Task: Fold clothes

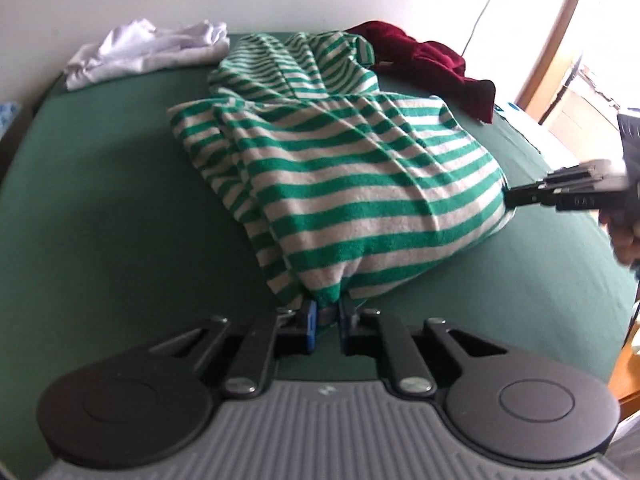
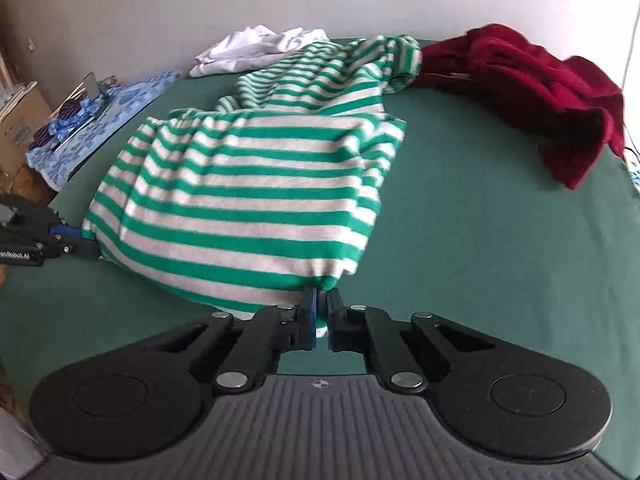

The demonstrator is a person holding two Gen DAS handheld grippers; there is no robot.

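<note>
A green and white striped sweater (image 1: 340, 184) lies bunched on the green table cover (image 1: 100, 200). My left gripper (image 1: 328, 312) is shut on the sweater's near hem corner, cloth pinched between its pads. In the right wrist view the same striped sweater (image 2: 248, 184) spreads ahead, and my right gripper (image 2: 322, 304) is shut on the opposite hem corner. Each gripper shows in the other's view: the right gripper (image 1: 516, 198) at the sweater's right edge, the left gripper (image 2: 78, 242) at its left edge. The hem between them hangs slightly slack.
A crumpled white garment (image 1: 148, 52) lies at the back left and a dark red garment (image 1: 432, 64) at the back right, touching the sweater's far end. A blue patterned cloth (image 2: 100, 116) with small items sits off the table's left side. A white wall stands behind.
</note>
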